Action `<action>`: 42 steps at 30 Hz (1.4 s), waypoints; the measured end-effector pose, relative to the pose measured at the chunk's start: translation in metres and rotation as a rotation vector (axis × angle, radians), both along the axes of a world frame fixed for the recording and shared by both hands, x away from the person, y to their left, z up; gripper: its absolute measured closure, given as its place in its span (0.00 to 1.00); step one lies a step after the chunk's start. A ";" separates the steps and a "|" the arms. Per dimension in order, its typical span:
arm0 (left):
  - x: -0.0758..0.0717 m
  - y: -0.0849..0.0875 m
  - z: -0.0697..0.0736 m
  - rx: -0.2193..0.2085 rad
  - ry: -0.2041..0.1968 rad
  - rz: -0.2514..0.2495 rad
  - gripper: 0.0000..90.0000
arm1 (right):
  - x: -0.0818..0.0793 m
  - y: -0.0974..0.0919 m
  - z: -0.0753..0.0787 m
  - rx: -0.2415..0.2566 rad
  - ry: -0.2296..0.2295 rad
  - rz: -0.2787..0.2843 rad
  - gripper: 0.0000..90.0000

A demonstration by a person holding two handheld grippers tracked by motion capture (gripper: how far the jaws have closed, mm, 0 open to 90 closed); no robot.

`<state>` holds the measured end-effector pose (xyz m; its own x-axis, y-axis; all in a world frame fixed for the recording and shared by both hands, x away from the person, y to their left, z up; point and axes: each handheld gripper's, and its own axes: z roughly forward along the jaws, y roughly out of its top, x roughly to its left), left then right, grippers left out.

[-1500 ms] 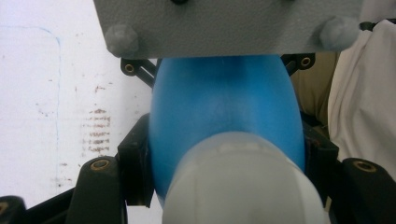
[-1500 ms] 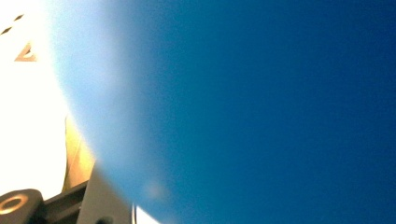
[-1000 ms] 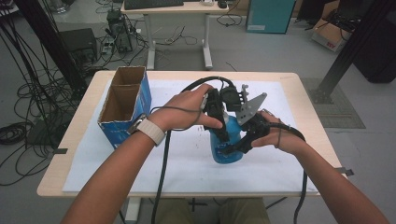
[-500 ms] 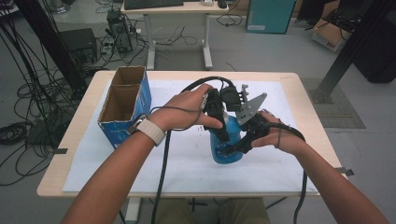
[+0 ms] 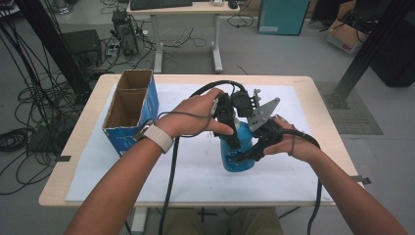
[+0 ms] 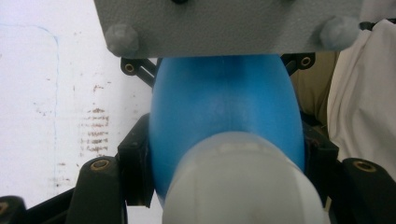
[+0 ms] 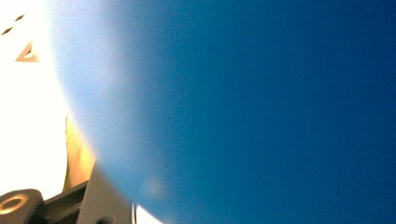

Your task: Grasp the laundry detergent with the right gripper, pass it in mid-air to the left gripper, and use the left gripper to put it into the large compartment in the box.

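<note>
I have both grippers on the blue bottle (image 5: 238, 155), which stands upright on the white sheet (image 5: 195, 171) near the middle of the table (image 5: 313, 85). Compared with the two earlier high views, nothing has shifted: hands, bottle and cables sit where they were, so I read this as a steady hold rather than a move in progress.

My left gripper (image 5: 234, 142) comes in from about 10 o'clock of the bottle. In the left gripper view its jaws press on either side of the blue body (image 6: 224, 121), with the white cap end (image 6: 243, 182) close to the lens, so it is clamped on the bottle. My right gripper (image 5: 249, 152) reaches in from about 3 o'clock; its own view is pressed up against blue (image 7: 261, 112), and I take its jaws as closed on the bottle too.

The blue cardboard box (image 5: 128, 111) stands open at about 9 o'clock, well apart. My guess is that the stillness means a two-handed step, perhaps working the cap, is being set up.
</note>
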<state>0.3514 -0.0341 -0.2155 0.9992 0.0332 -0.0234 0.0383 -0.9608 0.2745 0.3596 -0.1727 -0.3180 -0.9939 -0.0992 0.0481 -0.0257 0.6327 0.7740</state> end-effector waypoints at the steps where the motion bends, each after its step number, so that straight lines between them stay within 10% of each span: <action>1: -0.001 0.000 0.000 -0.003 0.013 0.007 0.41 | 0.000 0.000 0.000 0.000 0.000 0.000 0.47; 42: -0.001 0.000 -0.001 0.000 0.024 0.007 0.41 | -0.001 0.000 0.000 -0.003 -0.005 0.004 0.47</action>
